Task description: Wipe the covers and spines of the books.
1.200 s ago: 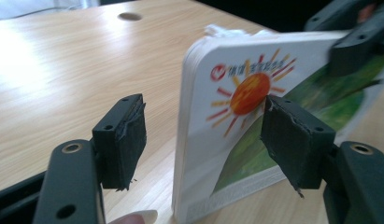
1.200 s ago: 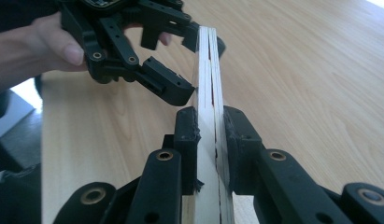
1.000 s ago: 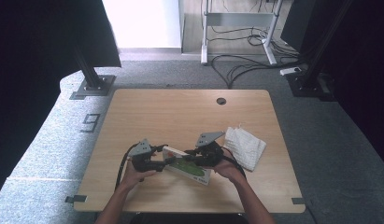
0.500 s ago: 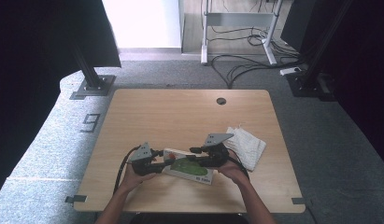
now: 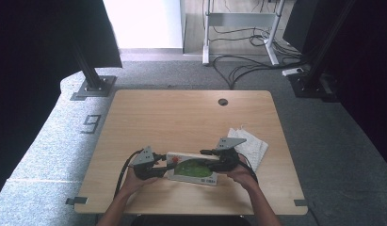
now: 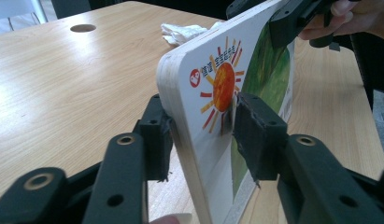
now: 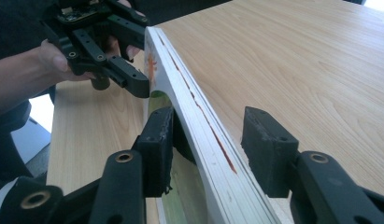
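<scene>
Book stood on edge near table front, clamped by left gripper; right gripper just loosened around far end; next, regrip

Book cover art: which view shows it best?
Left gripper view: the book stands on edge, its sun and green cover facing the camera. The high view shows the book small, between both hands. The right gripper view shows mostly its page edges.
</scene>
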